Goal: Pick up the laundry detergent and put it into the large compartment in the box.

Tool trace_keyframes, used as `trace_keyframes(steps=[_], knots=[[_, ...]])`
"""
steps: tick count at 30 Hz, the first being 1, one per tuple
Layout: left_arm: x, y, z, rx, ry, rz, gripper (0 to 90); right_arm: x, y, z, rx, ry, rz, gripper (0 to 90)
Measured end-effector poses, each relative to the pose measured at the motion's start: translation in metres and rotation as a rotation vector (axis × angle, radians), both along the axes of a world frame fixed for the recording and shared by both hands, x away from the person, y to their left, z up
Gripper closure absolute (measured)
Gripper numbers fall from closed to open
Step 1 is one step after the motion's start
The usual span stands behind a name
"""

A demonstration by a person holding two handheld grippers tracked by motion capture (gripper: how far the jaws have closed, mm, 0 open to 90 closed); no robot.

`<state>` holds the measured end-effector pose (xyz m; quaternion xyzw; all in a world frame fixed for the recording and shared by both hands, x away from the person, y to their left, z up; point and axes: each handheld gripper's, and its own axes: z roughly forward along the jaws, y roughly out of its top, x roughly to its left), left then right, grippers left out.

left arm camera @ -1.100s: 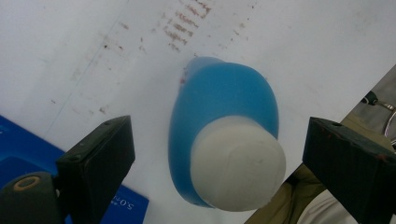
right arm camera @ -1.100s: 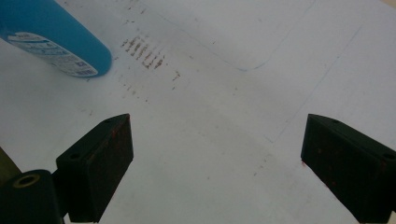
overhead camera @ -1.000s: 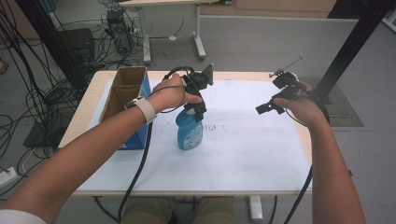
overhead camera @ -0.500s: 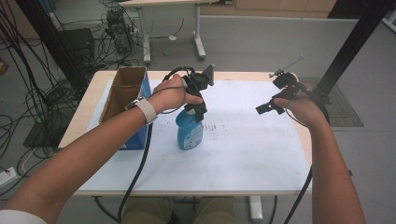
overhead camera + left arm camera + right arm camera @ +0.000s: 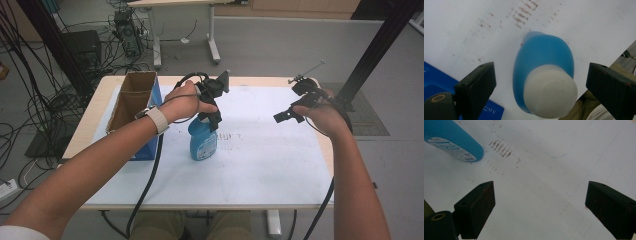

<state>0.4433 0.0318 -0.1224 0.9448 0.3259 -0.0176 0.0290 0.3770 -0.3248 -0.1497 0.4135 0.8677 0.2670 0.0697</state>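
A blue bottle with a white cap stands upright on the white-covered table, left of centre. My left gripper hangs directly over it, pointing down. In the left gripper view the left gripper is open, with the cap between its jaws and a gap on each side. My right gripper is held above the right part of the table, well apart from the bottle. In the right gripper view the right gripper is open with nothing between its jaws, and the bottle lies at the upper left.
An open cardboard box with blue sides stands at the table's left edge, close beside the bottle and my left forearm. Rows of brown marks stain the white sheet just right of the bottle. A black post rises past the table's far right corner.
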Motion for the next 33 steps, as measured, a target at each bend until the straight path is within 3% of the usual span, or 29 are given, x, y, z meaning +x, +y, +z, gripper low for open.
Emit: trace_keyframes(steps=[15, 33], knots=[[-0.004, -0.002, -0.006, 0.001, -0.009, -0.006, 10.6, 0.0, -0.001, -0.004, 0.006, 0.005, -0.001, 9.0], [-0.008, -0.008, -0.022, 0.023, -0.025, 0.009, 13.2, -0.001, -0.003, -0.01, 0.015, 0.008, -0.003, 9.0]])
